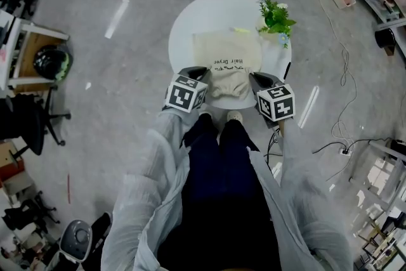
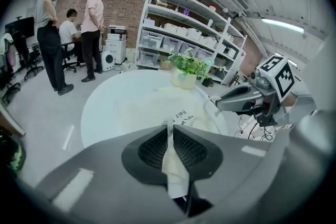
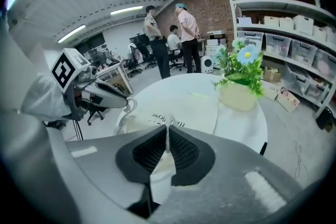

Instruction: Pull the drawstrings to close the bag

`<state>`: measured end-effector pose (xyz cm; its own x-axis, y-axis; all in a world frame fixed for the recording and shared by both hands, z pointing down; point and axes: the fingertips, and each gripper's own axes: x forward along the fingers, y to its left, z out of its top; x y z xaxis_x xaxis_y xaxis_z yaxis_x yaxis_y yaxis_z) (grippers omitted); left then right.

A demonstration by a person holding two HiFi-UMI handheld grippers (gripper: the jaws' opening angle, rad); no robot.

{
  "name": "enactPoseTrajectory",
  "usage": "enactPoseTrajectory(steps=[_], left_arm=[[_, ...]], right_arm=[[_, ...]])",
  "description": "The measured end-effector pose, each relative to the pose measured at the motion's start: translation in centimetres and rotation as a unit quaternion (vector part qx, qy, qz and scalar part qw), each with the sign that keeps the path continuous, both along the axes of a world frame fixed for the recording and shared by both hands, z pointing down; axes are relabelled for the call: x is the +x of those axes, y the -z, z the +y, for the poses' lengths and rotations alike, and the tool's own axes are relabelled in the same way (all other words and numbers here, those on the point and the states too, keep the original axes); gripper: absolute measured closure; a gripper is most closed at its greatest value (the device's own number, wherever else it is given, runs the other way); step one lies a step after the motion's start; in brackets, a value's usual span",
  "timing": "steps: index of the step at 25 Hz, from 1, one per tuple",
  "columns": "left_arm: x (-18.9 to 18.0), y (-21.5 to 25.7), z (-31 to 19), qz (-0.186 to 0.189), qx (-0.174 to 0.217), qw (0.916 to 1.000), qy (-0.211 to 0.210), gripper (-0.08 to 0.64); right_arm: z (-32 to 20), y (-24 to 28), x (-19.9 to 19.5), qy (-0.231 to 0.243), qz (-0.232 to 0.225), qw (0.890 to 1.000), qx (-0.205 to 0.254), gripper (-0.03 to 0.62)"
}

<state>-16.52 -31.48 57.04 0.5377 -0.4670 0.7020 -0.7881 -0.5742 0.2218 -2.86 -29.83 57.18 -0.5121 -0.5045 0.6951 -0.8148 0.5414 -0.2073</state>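
A cream drawstring bag (image 1: 227, 54) with black print lies on the round white table (image 1: 190, 16). Its near end is bunched up between my two grippers. My left gripper (image 1: 202, 73) is at the bunched mouth's left side, my right gripper (image 1: 254, 77) at its right. In the left gripper view the left gripper (image 2: 169, 126) is shut on a cream strip, the drawstring (image 2: 173, 165). In the right gripper view the right gripper (image 3: 167, 127) pinches a like strip (image 3: 157, 165). A pale cord loop (image 3: 125, 113) hangs at the left gripper's tip.
A potted green plant (image 1: 276, 17) with a blue flower stands at the table's far right, just beyond the bag. The person's legs and feet (image 1: 219, 118) are against the table's near edge. Several people (image 2: 71, 34) stand far off by shelves.
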Motion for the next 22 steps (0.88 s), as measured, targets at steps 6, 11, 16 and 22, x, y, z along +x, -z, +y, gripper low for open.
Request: enactPoseTrajectory(steps=[6, 11, 16, 22], left_arm=[[0.5, -1.1, 0.9, 0.0, -0.014, 0.9997, -0.019, 0.235], [-0.2, -1.8, 1.8, 0.002, -0.041, 0.9991, -0.012, 0.184], [-1.1, -0.7, 1.7, 0.047, -0.044, 0.9973, 0.035, 0.186], [-1.9, 3.0, 2.1, 0.094, -0.019, 0.9929, 0.071, 0.207]], right_arm=[[0.3, -1.3, -1.2, 0.016, -0.013, 1.0, -0.023, 0.243], [0.3, -1.2, -0.4, -0.001, -0.036, 0.999, -0.028, 0.225], [0.7, 0.1, 0.5, -0.01, -0.064, 0.998, -0.02, 0.225], [1.4, 4.0, 1.0, -0.032, -0.141, 0.989, -0.012, 0.279]])
